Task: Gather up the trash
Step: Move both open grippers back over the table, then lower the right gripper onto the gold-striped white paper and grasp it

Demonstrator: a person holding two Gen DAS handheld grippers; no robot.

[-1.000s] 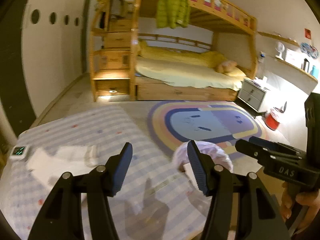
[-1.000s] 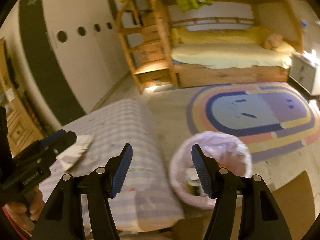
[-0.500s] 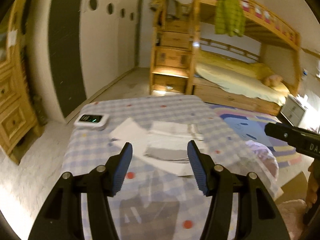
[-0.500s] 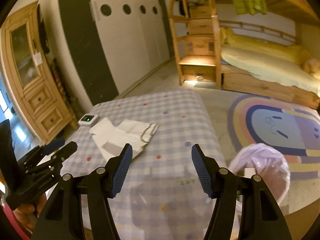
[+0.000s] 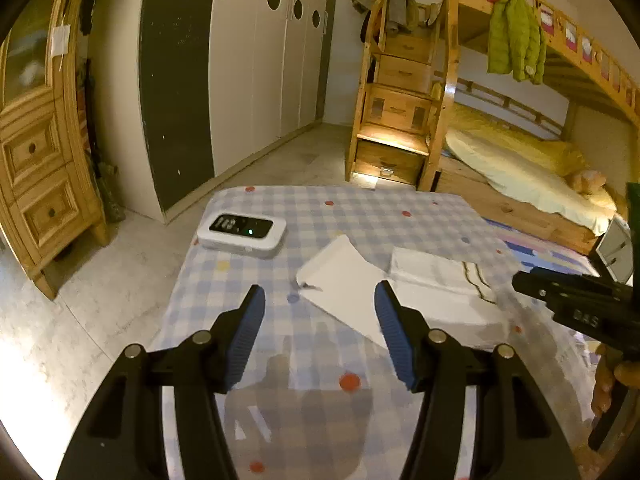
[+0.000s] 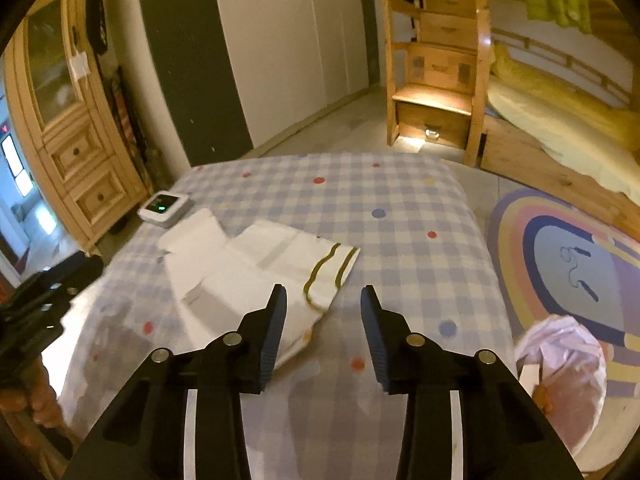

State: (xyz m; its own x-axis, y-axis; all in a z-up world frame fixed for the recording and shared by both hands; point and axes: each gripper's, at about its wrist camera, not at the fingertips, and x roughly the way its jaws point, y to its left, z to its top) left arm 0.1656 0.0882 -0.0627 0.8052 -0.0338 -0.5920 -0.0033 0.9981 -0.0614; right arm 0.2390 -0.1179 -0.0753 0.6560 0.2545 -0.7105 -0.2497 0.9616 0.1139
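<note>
A table draped in a blue-and-white checked cloth with coloured dots [image 5: 352, 216] fills the lower half of both wrist views. On it lies the trash: a flat white sheet of paper [image 5: 344, 276] and, touching and partly overlapping it, a folded white paper napkin with wavy olive-brown stripes along one end [image 6: 320, 264].

In the left wrist view the sheet's long axis runs from about 11 o'clock to 5 o'clock, one corner pointing toward the white rectangular device with a dark screen and green light [image 5: 242, 232] near the table's far left corner. In the right wrist view the napkin stretches from 10 o'clock to 4 o'clock, its striped end pointing toward 3 o'clock and lying just ahead of the left finger.

The left gripper [image 5: 320, 320] hovers above the cloth with its blue-padded fingers spread wide and nothing between them; the sheet's near edge lies between the fingertips. The right gripper [image 6: 323, 316] is likewise spread apart and empty, over the cloth just beside the napkin's striped end.

At 4 o'clock in the right wrist view, a bin lined with a pale pink plastic bag [image 6: 560, 364] stands on the floor beside the table, on the edge of an oval rainbow-striped rug [image 6: 568, 248]. A wooden bunk bed with yellow bedding [image 5: 516, 160] stands beyond.
</note>
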